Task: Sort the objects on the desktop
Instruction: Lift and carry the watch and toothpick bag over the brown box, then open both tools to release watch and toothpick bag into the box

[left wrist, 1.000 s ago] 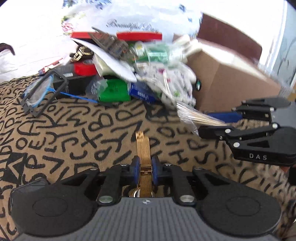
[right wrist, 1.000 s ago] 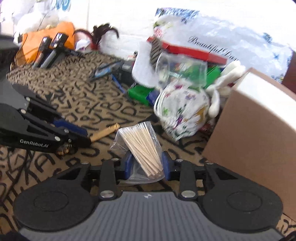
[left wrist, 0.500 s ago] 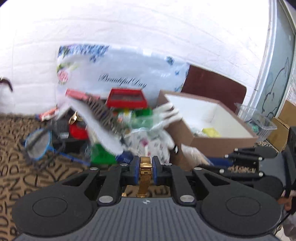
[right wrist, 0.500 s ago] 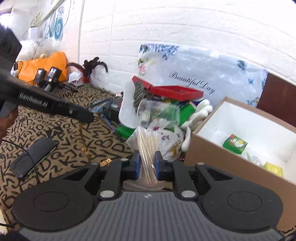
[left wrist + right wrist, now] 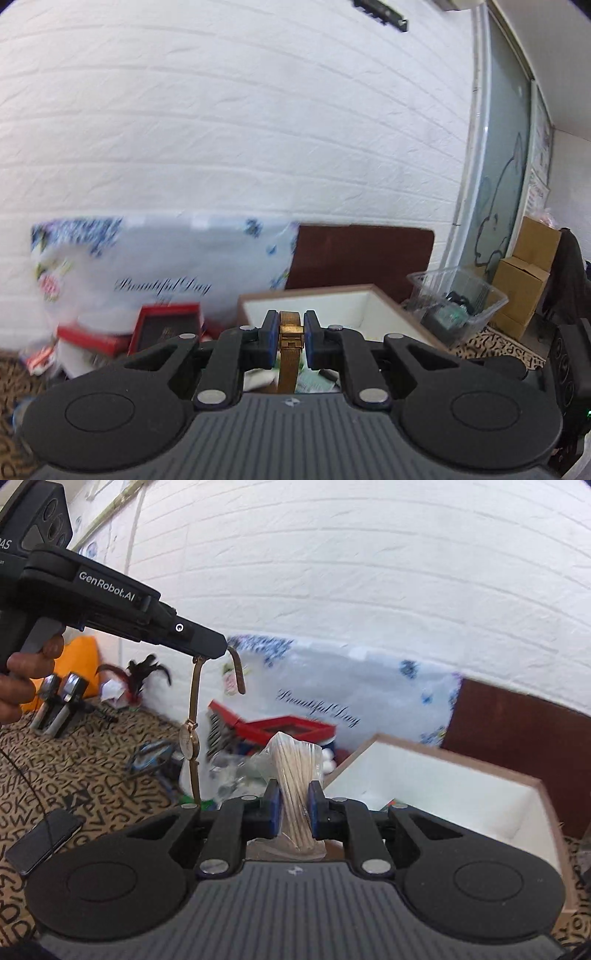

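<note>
Left claw (image 5: pixel 290 339) is clamped on a gold watch (image 5: pixel 290 347) strap, held high in front of the open box (image 5: pixel 314 299). Right claw (image 5: pixel 294 808) is clamped on a bag of sticks (image 5: pixel 295 775) beside that box. Only the right view shows the watch dial dangling, "GenRobot.AI" lettering, and a phone (image 5: pixel 40 840) on the worktop (image 5: pixel 85 771). A white bag (image 5: pixel 162 258) reads "Beautiful Day".
</note>
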The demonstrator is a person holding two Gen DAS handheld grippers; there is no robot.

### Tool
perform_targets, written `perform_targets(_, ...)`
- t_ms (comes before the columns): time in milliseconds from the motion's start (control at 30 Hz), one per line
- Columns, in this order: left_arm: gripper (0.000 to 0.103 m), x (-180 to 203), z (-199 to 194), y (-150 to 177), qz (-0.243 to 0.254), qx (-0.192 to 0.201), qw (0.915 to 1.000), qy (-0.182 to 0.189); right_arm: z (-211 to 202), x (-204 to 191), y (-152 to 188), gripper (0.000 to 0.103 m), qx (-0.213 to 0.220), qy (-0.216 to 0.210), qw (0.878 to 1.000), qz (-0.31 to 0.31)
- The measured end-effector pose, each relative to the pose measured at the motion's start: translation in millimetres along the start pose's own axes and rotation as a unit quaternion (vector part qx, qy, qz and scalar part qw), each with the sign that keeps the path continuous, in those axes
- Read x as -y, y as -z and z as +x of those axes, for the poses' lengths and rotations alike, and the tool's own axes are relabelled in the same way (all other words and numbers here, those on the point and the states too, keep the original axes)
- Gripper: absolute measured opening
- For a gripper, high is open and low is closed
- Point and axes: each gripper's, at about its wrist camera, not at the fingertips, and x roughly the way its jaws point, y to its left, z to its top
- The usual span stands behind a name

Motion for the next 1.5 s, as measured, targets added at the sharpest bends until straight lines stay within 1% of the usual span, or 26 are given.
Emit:
perform_targets(167,0.013,24,21,-39,0.013,0.021,0.9995,0.020,-12,35,-21,0.014,0.023,0.048,0.999,-0.002)
perform_targets(267,0.013,37,42,-50,0.017,0.017,0.9994,0.027,-14,56,-31,0.014,0.026,0.076,0.997,-0.005)
perform_targets(367,0.013,42,70,-51,0.007,0.002,0.9995,0.031,-7,78,-36,0.014,0.011,0.093,0.996,0.003)
perform_targets(467,0.013,41,100,-40,-0.005,-0.023,0.9994,0.024,6,95,-33,0.014,-0.023,0.107,0.994,0.010)
perform_targets(600,0.013,34,144,-18,-0.023,-0.072,0.9972,0.007,34,119,-15,0.014,-0.077,0.112,0.990,0.028)
perform_targets(700,0.013,33,170,3,-0.006,-0.100,0.9949,-0.015,58,134,-1,0.014,-0.119,0.117,0.986,0.029)
perform_targets(867,0.013,29,205,32,0.010,-0.144,0.9892,-0.027,104,156,9,0.014,-0.182,0.109,0.976,0.042)
perform_targets(1000,0.013,21,224,42,0.008,-0.162,0.9861,-0.036,137,164,14,0.014,-0.226,0.111,0.967,0.039)
perform_targets(1200,0.014,13,240,43,0.006,-0.167,0.9853,-0.036,175,179,20,0.014,-0.272,0.099,0.955,0.064)
perform_targets(1233,0.016,12,240,43,0.005,-0.162,0.9861,-0.036,180,181,20,0.015,-0.276,0.099,0.954,0.068)
perform_targets(1267,0.032,11,239,42,0.004,-0.157,0.9869,-0.034,182,183,21,0.015,-0.278,0.097,0.953,0.074)
perform_targets(1300,0.060,11,237,42,0.001,-0.155,0.9874,-0.030,184,185,21,0.017,-0.282,0.091,0.952,0.082)
perform_targets(1333,0.073,11,235,41,-0.001,-0.152,0.9880,-0.027,186,188,21,0.025,-0.288,0.083,0.950,0.091)
perform_targets(1367,0.087,11,231,40,0.000,-0.144,0.9892,-0.025,186,189,22,0.033,-0.294,0.081,0.947,0.098)
perform_targets(1400,0.091,13,228,39,0.005,-0.135,0.9906,-0.023,185,190,23,0.058,-0.295,0.083,0.946,0.099)
perform_targets(1433,0.092,15,225,39,0.009,-0.129,0.9914,-0.020,183,189,24,0.078,-0.294,0.091,0.947,0.096)
perform_targets(1467,0.094,17,224,38,0.011,-0.128,0.9915,-0.019,181,188,25,0.086,-0.291,0.101,0.947,0.090)
perform_targets(1500,0.096,18,223,38,0.010,-0.131,0.9911,-0.021,178,187,25,0.091,-0.288,0.110,0.948,0.084)
